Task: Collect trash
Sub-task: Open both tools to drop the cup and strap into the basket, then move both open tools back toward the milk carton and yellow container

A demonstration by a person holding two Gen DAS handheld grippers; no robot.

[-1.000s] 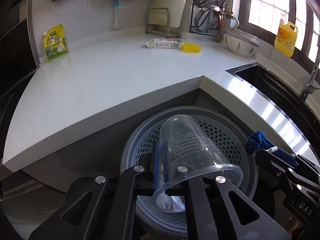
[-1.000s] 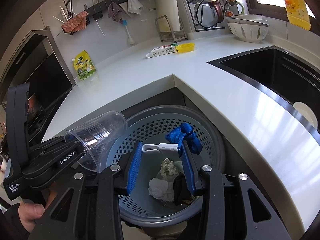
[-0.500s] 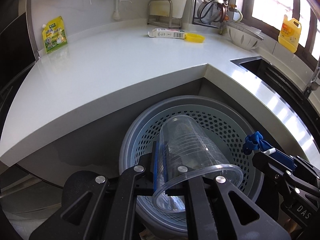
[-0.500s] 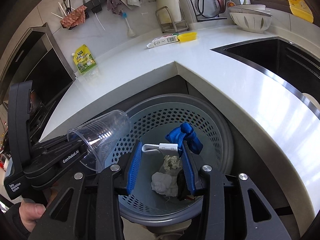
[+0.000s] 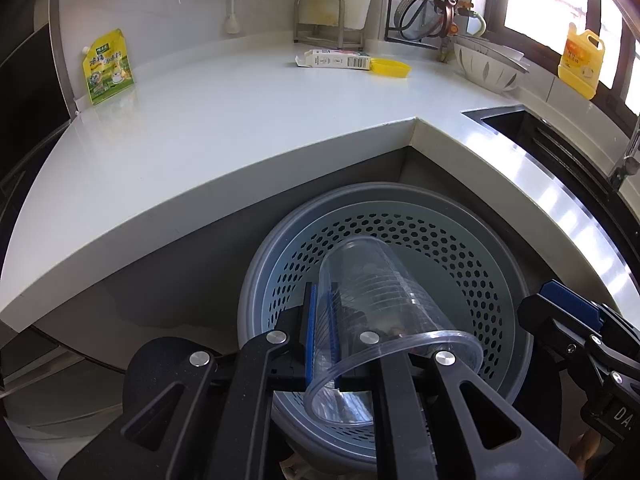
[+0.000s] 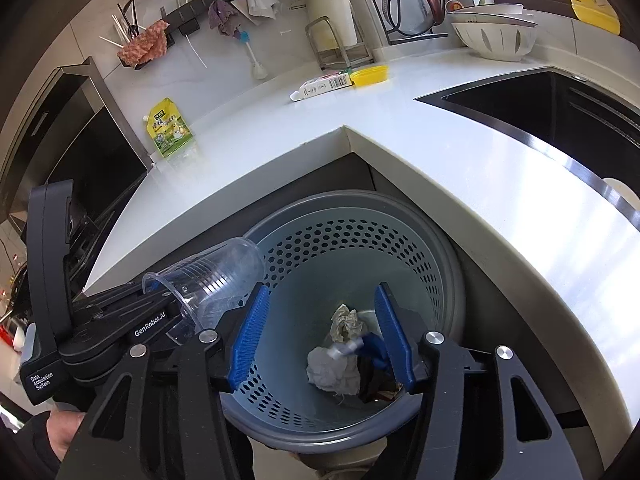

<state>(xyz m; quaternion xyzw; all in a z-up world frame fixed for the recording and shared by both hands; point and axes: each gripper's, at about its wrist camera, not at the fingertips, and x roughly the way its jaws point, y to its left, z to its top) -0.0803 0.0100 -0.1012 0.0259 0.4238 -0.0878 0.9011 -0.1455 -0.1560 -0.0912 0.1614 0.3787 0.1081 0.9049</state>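
Clear plastic cup (image 5: pixel 376 316) lies on its side, clamped in the left gripper (image 5: pixel 320 340) over the grey bin (image 5: pixel 496 256). Right gripper (image 6: pixel 320 340) stands open and empty above the crumpled paper (image 6: pixel 344 320) inside. Advice: centre the cup over the opening, then release to drop cleanly.

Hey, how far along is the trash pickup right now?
Done: crumpled paper and a blue item are in the bin, under the open right gripper. In hand: the left gripper pinches a clear cup over the bin, unreleased. Left: the carton, yellow lid and green pouch sit on the counter, if those count as trash.
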